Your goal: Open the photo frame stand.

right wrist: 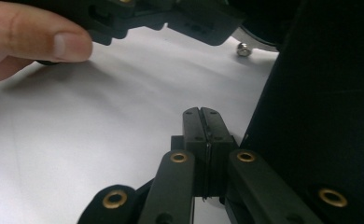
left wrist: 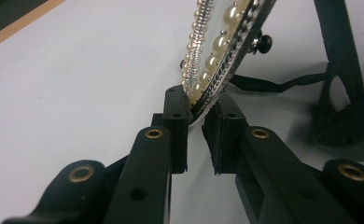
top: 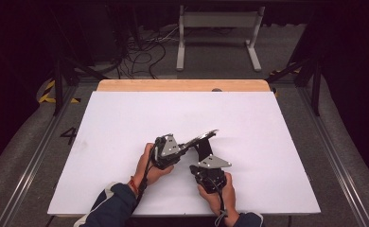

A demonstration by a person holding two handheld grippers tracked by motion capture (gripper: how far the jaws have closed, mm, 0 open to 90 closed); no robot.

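A pearl-rimmed frame [top: 205,135] is held tilted above the white table sheet [top: 126,123], with a black back stand [top: 202,150] under it. In the left gripper view its rim of pearls and small beads [left wrist: 217,46] sits between the pad tips of my left gripper [left wrist: 196,105], which is shut on that edge. A black strap [left wrist: 264,85] runs from the frame to the stand leg [left wrist: 339,42]. My right gripper [right wrist: 201,114] is shut, jaws pressed together, right beside the black stand panel [right wrist: 320,93]. I cannot tell if anything thin is pinched there.
A thumb [right wrist: 31,32] of the left hand shows in the right gripper view. A wooden strip [top: 182,85] edges the table's far side. Beyond it, on the floor, stand a white bench frame [top: 218,33] and loose cables [top: 140,52].
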